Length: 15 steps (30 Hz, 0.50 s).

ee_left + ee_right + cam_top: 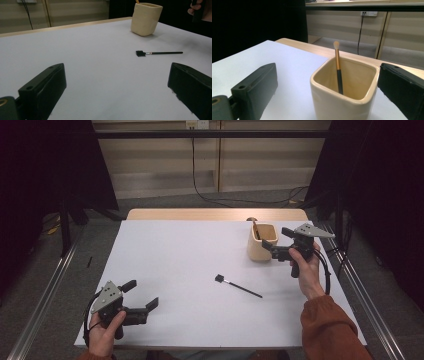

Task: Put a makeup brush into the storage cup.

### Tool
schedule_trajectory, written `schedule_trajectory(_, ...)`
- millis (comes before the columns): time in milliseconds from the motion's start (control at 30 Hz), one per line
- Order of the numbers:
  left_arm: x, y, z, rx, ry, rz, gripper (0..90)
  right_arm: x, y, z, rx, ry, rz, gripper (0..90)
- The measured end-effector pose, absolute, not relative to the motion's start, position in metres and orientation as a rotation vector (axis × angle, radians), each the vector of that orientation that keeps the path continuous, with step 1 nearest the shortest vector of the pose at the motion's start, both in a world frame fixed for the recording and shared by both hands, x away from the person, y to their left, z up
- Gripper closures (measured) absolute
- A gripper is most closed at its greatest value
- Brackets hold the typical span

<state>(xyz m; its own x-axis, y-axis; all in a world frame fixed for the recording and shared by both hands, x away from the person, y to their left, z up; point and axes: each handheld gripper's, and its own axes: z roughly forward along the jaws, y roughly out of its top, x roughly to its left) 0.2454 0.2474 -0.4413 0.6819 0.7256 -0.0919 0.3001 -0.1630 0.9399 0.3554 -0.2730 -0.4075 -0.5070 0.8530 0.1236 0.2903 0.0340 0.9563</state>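
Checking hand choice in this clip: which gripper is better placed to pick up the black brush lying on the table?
Probably the right gripper: it hangs open beside the cup, nearer the black brush, whose handle points toward that side. The left gripper, also open, sits at the near left corner, farther off.

cream square cup (344,100): upright, table's far right | gold-black brush (338,70): standing inside, leaning

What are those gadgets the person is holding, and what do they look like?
Each hand holds a black pistol-style handle. The left gripper and the right gripper each end in two blocky black jaws and carry a grey three-cornered plate on top. A black cable loops from the right one. The person wears a rust-orange sleeve.
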Motion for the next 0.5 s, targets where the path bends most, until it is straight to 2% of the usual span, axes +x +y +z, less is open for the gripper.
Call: schedule_trajectory(500, 0.246, 0.249, -0.441, 1.733, 0.836, 0.469, 2.0, 0.326, -0.274, -0.413, 1.147, 1.828, 1.486, 0.6)
